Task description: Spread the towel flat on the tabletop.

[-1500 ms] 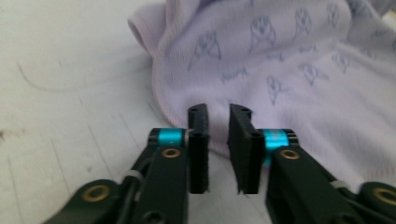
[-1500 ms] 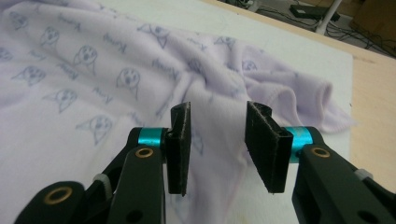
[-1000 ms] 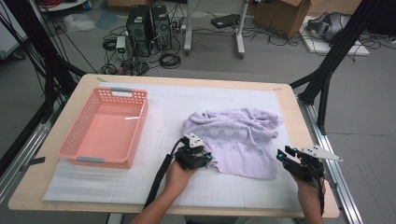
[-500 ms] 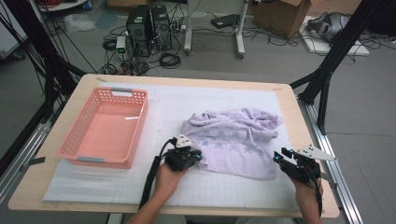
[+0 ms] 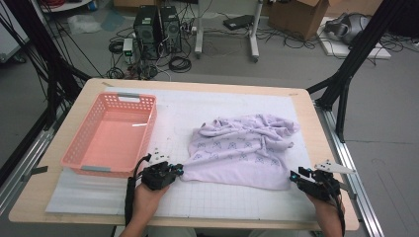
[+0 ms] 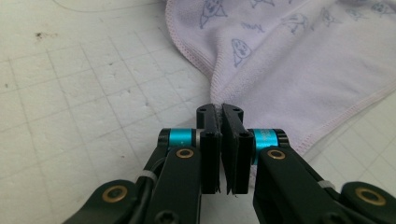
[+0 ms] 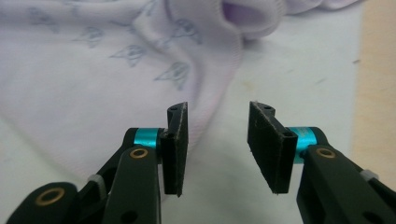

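Note:
A lilac cloth (image 5: 242,148) printed with small faces lies crumpled on the white gridded mat (image 5: 237,202). My left gripper (image 5: 180,170) is at the cloth's near left corner and shut on it. In the left gripper view the hem is pinched between the tips of my left gripper (image 6: 219,112), and the cloth (image 6: 289,60) fans out beyond. My right gripper (image 5: 295,176) sits at the cloth's near right corner. Its jaws have just been opening, and my right gripper (image 7: 217,116) has bare mat between its pads. The cloth (image 7: 84,70) reaches its left pad.
An empty pink plastic basket (image 5: 106,169) stands on the left of the mat, just beyond my left hand. Bare wooden table (image 5: 316,138) runs along the right edge. Black frame legs, cables and computer boxes stand on the floor beyond the table.
My left gripper has closed on the cloth's corner and moved left toward the basket, pulling that corner out into a point. The right hand has stayed put, its jaws slightly wider.

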### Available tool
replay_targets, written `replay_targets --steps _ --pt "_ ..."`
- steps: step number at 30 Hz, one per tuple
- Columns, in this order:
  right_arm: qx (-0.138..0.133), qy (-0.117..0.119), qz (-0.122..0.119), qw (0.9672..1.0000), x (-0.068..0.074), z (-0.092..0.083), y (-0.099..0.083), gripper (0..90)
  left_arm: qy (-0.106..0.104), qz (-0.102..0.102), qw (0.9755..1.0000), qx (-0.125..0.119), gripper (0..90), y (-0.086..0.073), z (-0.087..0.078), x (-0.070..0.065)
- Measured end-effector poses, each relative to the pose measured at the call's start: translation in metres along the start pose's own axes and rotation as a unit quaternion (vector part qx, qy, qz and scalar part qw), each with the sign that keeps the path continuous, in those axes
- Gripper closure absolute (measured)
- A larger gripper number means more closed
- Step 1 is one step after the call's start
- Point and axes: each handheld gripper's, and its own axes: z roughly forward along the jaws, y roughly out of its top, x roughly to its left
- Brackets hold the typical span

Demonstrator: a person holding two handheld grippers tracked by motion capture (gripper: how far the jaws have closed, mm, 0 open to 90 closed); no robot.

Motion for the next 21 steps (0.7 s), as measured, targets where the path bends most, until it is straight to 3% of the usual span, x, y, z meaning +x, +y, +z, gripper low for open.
replay_targets --steps 4,5,6,8,11,21 --pt "0.040 0.012 -0.029 0.9987 0.011 0.008 -0.005 66.2 -0.004 -0.004 1.0000 0.000 85.5 -0.002 -0.003 -0.001" --pt "0.038 0.004 -0.040 0.9985 0.013 0.009 -0.006 70.1 -0.005 -0.006 1.0000 -0.001 85.6 -0.003 -0.004 -0.002" --pt "0.041 0.009 -0.039 0.9984 0.013 0.007 -0.006 77.8 -0.006 -0.009 0.9999 -0.001 85.7 -0.005 -0.006 -0.002" --pt "0.042 0.012 -0.037 0.9983 0.014 0.002 -0.009 84.6 -0.010 -0.013 0.9999 -0.001 85.8 -0.009 -0.010 -0.005" --pt "0.042 0.001 -0.050 0.9979 0.018 -0.008 -0.015 86.1 -0.011 -0.015 0.9998 0.001 85.8 -0.017 -0.018 -0.012" --pt "0.043 -0.003 -0.049 0.9979 0.032 -0.047 -0.043 87.0 -0.014 -0.027 0.9995 -0.002 86.0 -0.052 -0.053 -0.043"
